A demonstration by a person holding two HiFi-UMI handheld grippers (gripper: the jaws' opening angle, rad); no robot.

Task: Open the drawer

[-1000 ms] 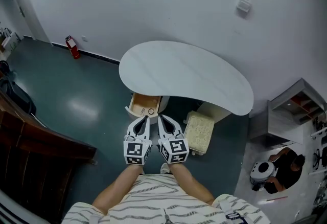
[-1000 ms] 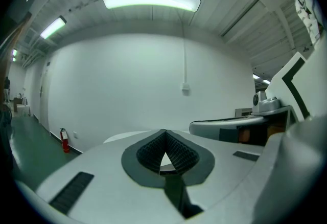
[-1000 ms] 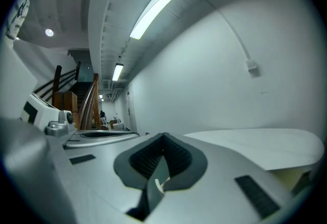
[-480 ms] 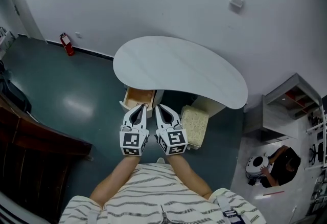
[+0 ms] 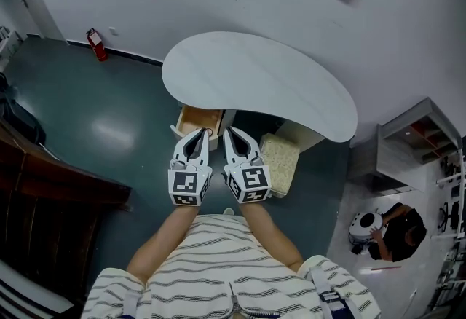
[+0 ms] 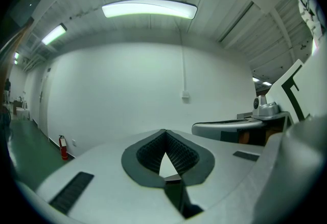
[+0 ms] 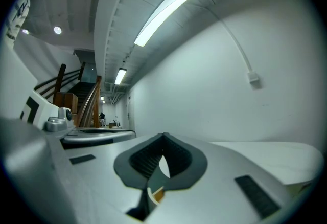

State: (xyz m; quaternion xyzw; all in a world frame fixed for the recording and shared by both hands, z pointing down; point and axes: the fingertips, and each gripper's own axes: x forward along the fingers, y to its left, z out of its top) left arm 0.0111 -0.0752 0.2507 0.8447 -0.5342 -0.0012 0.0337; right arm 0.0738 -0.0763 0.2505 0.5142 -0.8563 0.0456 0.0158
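Observation:
A light wooden drawer (image 5: 198,121) stands pulled out from under the near edge of a white kidney-shaped table (image 5: 255,81). In the head view my left gripper (image 5: 199,134) and right gripper (image 5: 228,134) are held side by side, their tips over the drawer's front edge. Both are shut with nothing between the pads. In the left gripper view the left gripper (image 6: 164,134) points level at the white wall, tips touching. The right gripper (image 7: 163,137) does the same, and the table top (image 7: 278,155) shows at its right.
A yellow padded stool (image 5: 279,163) stands right of the drawer under the table. A fire extinguisher (image 5: 95,45) leans at the wall, far left. Dark wooden furniture (image 5: 44,194) fills the left side. A grey shelf unit (image 5: 416,141) and a person (image 5: 386,226) are at the right.
Both grippers have lifted a little, still shut and side by side. The head view has shifted. The drawer stands out as far as before.

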